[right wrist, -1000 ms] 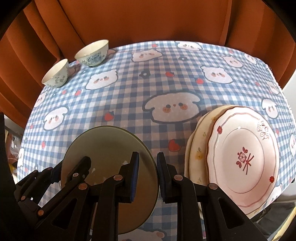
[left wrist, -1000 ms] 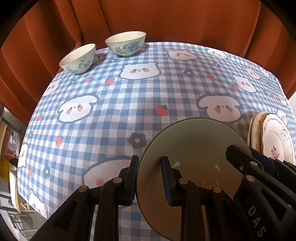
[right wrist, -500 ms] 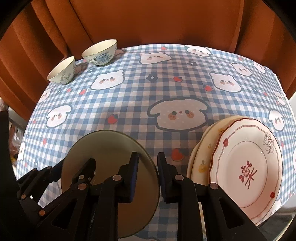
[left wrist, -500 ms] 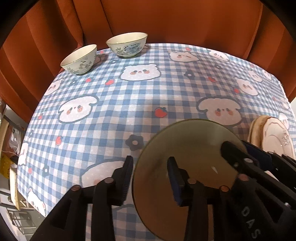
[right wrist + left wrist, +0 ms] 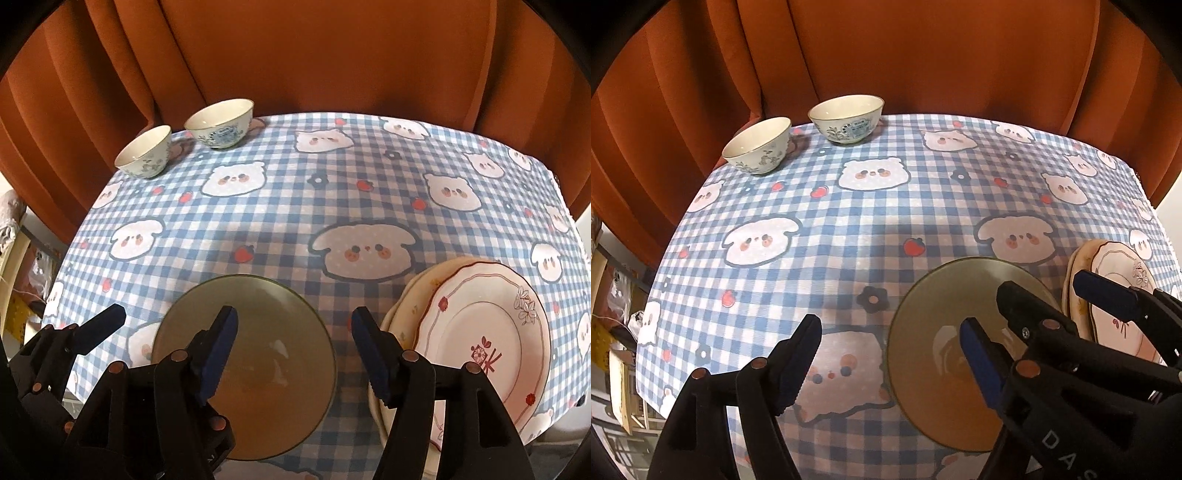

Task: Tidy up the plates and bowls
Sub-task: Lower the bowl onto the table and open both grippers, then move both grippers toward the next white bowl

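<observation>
The olive-green glass plate (image 5: 258, 354) lies flat on the near part of the table, a little left of centre in the right wrist view, with nothing clamped on its rim. The right gripper (image 5: 295, 347) hangs over it with its jaws spread wide: one blue-padded finger stands over the plate's middle, the other over the cloth between that plate and the stacked plates (image 5: 476, 339). The left gripper (image 5: 890, 354) is likewise wide apart and holds nothing, one finger above bare cloth and the other above the plate's surface. The stack sits just right of the green plate, at the near right edge of the table: a white scalloped plate with a red line and flower motif on top of cream ones. Two small patterned bowls (image 5: 759, 144) (image 5: 846, 117) stand side by side at the far left corner, well apart from the plates. The table wears a blue-and-white checked tablecloth (image 5: 295, 206) printed with cartoon animal faces, strawberries and dark flowers. A rust-orange curtain (image 5: 295, 55) hangs in folds behind the table.
</observation>
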### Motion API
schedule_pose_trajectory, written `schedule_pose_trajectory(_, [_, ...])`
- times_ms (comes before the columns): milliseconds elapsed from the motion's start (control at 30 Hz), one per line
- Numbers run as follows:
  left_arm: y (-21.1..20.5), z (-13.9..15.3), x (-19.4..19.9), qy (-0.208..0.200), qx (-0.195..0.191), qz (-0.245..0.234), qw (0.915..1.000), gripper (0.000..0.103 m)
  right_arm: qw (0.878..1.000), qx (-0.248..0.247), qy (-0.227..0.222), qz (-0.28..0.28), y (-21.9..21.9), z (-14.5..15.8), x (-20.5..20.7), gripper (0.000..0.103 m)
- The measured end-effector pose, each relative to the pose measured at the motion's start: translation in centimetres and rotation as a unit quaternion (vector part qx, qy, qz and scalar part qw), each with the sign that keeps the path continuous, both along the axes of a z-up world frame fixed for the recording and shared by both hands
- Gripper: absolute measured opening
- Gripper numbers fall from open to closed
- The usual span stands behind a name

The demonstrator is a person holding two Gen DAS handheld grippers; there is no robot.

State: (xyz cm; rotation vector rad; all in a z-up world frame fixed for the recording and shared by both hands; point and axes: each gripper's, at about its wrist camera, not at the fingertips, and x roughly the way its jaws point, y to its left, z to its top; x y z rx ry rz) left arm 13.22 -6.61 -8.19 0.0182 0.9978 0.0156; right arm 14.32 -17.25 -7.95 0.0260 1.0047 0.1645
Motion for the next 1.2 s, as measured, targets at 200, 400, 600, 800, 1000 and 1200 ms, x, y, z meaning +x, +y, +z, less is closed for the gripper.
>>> schedule_pose_trajectory(200, [1.9,0.8,-0.2,-0.02,-0.01,-0.007,0.9997,0.079,1.0,-0.01,-0.013,-0.005,1.7,1.1,-0.5,0.068])
schedule_pose_trajectory(400, [5.0,1.6,0.7,-0.027,-0.027,-0.013,0.9992,0.079,0.999,-0.022,-0.025,-0.014,4.3,2.2,-0.1,0.068])
schedule_pose_trajectory(600, [8.9,2.3,2.3,-0.029,-0.042,-0.017,0.9985,0.078,0.999,-0.03,-0.029,-0.027,7.9,3.4,1.2,0.068])
schedule_pose_trajectory(800, [12.2,3.7,4.3,-0.047,-0.04,-0.034,0.9975,0.077,0.998,-0.028,-0.042,-0.027,11.8,4.8,3.1,0.068])
schedule_pose_trajectory(1000, [15.7,4.5,7.3,-0.049,-0.043,-0.035,0.9973,0.077,0.998,-0.021,-0.046,-0.027,14.9,5.9,5.8,0.068])
schedule_pose_trajectory(1200, [19.0,4.7,10.3,-0.053,-0.047,-0.032,0.997,0.077,0.998,-0.019,-0.053,-0.03,18.0,6.4,8.8,0.068])
